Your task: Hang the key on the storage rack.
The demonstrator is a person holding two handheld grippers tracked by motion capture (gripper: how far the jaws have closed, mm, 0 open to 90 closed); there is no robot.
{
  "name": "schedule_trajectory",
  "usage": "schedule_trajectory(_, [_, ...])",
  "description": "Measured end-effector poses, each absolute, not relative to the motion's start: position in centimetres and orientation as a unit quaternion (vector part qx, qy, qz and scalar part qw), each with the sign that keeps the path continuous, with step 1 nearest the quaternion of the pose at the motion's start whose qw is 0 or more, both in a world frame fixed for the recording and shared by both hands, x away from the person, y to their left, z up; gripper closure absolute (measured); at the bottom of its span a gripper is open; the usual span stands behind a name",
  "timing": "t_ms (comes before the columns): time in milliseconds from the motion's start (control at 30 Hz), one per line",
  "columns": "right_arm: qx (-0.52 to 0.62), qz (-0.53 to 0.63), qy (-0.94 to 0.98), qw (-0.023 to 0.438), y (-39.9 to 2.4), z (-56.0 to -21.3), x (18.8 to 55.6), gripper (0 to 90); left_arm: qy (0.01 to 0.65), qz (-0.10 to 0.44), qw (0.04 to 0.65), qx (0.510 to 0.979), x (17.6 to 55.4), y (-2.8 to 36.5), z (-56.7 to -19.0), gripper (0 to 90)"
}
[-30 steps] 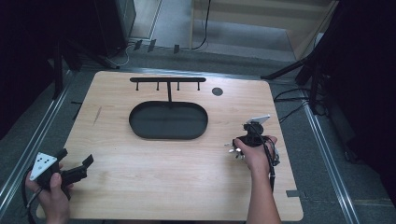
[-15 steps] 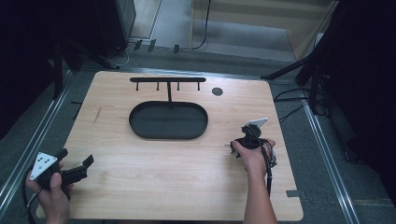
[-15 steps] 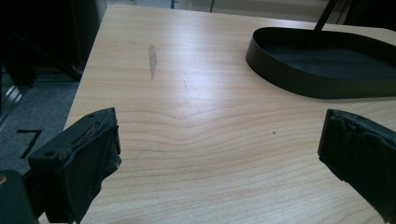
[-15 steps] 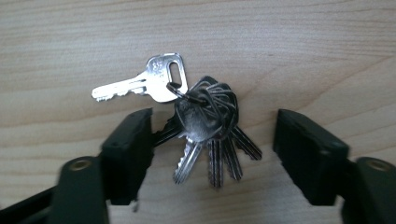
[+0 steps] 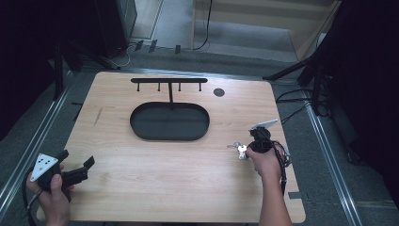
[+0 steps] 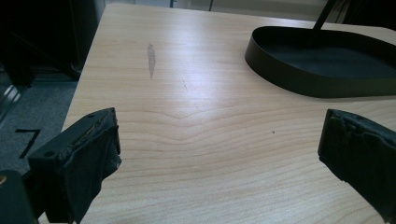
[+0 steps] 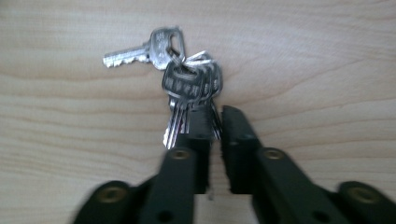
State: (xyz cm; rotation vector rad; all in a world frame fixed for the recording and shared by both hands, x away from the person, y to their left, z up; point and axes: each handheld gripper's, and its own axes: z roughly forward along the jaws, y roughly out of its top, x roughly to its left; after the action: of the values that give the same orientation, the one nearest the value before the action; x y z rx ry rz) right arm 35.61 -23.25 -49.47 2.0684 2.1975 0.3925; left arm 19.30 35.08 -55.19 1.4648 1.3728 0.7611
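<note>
High view: wooden table [image 5: 155, 183] with a black oval tray [image 5: 169, 121] at its middle, a black hook rack [image 5: 169, 81] rising behind it, a small dark round hole [image 5: 219, 92] near the far right. Left gripper [image 5: 77, 168] held low at the near left corner, jaws spread wide over bare wood, nothing between them. Right gripper [image 5: 244, 149] at the right side of the table, tipped down onto a bunch of keys [image 5: 236, 147] lying on the wood to the right of the tray, well apart from it.

Left gripper view: two black padded fingers [image 6: 91, 149] far apart, bare tabletop between; tray wall [image 6: 299, 84] at upper right; a grey smudge [image 6: 151, 55] on the wood farther off.

Right gripper view: keys [image 7: 187, 81] flat on the wood, one key pointing off to the left, the rest fanned toward the camera on a ring. Right gripper's fingers [image 7: 201, 130] just closed to a narrow slit (blurred here), tips over the blades of the fanned keys, one blade apparently caught in the gap; firm pinch or loose contact cannot be told.
</note>
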Motion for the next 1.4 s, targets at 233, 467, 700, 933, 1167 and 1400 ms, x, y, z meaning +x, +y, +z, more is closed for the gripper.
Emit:
schedule_trajectory(233, [0.673,0.118,0.728,0.051,-21.8,-50.2,35.9,48.5,0.561,0.311,0.477,0.601,19.3,35.1,-55.2,0.0])
schedule_trajectory(467, [0.666,0.104,0.737,0.059,-21.7,-50.6,35.7,76.0,0.561,0.309,0.477,0.602,19.3,35.1,-55.2,0.0])
schedule_trajectory(700, [0.655,0.117,0.744,0.060,-23.1,-49.6,35.3,84.3,0.561,0.308,0.477,0.602,19.3,35.1,-55.2,0.0])
schedule_trajectory(933, [0.644,0.133,0.750,0.074,-23.2,-46.3,35.8,84.4,0.559,0.304,0.480,0.603,19.3,35.1,-55.2,0.0])
schedule_trajectory(1167, [0.613,0.132,0.773,0.097,-21.4,-43.0,36.7,84.4,0.559,0.304,0.480,0.604,19.3,35.1,-55.2,0.0])
schedule_trajectory(1400, [0.584,0.140,0.792,0.108,-18.0,-40.5,38.0,84.4,0.560,0.301,0.481,0.604,19.4,35.1,-55.2,0.0])
